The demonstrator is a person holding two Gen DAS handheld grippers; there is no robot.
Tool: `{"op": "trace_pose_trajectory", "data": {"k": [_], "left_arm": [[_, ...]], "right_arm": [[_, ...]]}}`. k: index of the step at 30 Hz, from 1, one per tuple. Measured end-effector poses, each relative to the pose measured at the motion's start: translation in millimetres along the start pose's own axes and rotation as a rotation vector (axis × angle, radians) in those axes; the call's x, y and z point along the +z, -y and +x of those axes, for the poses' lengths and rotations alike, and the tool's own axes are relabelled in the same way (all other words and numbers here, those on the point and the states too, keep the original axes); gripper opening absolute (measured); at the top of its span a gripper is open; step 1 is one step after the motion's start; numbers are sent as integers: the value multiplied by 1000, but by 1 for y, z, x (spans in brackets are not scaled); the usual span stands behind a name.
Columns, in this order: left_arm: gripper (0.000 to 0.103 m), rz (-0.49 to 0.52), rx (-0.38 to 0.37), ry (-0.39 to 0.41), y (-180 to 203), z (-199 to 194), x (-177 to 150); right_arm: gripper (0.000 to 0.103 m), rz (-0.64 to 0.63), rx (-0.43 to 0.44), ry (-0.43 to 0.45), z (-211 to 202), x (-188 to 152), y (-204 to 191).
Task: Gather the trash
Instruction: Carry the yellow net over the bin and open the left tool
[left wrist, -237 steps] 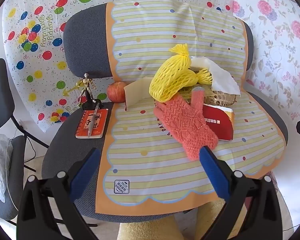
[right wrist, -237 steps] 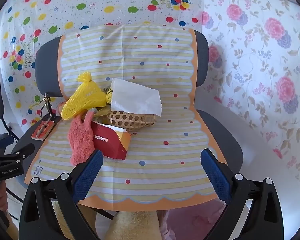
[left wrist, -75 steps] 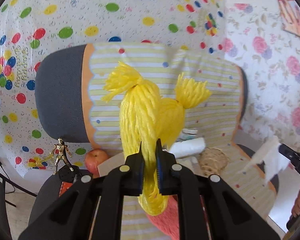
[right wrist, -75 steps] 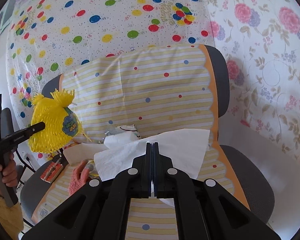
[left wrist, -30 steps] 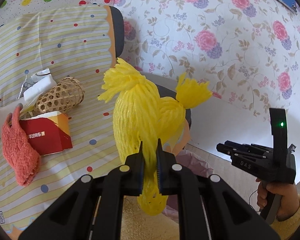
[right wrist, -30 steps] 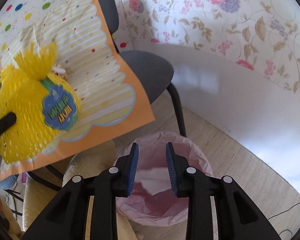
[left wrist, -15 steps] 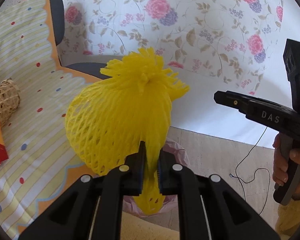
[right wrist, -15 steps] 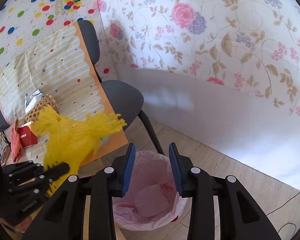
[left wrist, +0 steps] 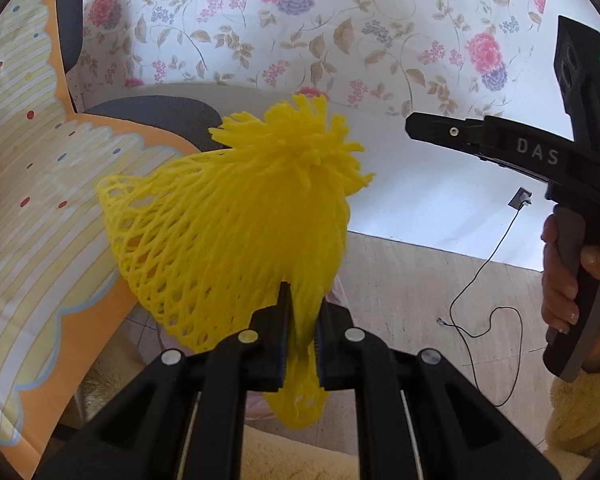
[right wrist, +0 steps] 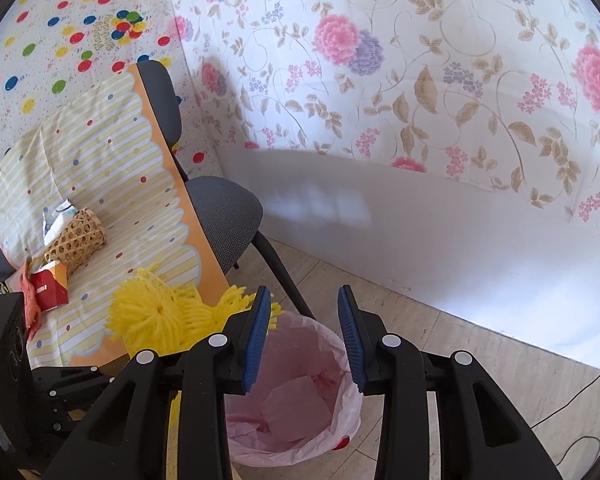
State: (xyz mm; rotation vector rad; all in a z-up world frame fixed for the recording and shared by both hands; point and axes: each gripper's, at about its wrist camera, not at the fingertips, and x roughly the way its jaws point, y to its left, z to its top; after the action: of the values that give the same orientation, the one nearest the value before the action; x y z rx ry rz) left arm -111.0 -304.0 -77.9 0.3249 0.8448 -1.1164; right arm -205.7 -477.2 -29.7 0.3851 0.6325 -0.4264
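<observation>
My left gripper (left wrist: 300, 320) is shut on a yellow foam fruit net (left wrist: 236, 232) and holds it in the air past the chair's front edge. The net also shows in the right wrist view (right wrist: 160, 320), just left of the bin. My right gripper (right wrist: 304, 328) is open and empty above a bin lined with a pink bag (right wrist: 340, 424); a white tissue (right wrist: 296, 404) lies inside. In the left wrist view the right gripper's body (left wrist: 540, 160) is at the right, and the net hides most of the bin.
A grey chair (right wrist: 228, 220) with a striped yellow mat (right wrist: 112, 184) holds a woven basket (right wrist: 76, 244), a red carton (right wrist: 50, 290) and an orange glove (right wrist: 30, 304). A floral wall (right wrist: 420, 80) stands behind. A black cable (left wrist: 480, 280) lies on the floor.
My left gripper has carried the yellow net further right, away from the chair and closer to the bin. My right gripper's jaws have opened a little wider over the bin.
</observation>
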Motion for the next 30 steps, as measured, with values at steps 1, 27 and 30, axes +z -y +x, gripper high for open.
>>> {"op": "trace_pose_trajectory", "data": {"k": [1,27,30], "left_arm": [[8,19,-14,12,5,-5,-1],[47,-20,75,-57,-35,23,4],[47,-34,100,-35,-42,9,3]], "right_arm": [[37,3,0,5,-1,0,1],[42,-60,27,-32,11,3,-23],[44,-89,34,-61,12,-4,-32]]}}
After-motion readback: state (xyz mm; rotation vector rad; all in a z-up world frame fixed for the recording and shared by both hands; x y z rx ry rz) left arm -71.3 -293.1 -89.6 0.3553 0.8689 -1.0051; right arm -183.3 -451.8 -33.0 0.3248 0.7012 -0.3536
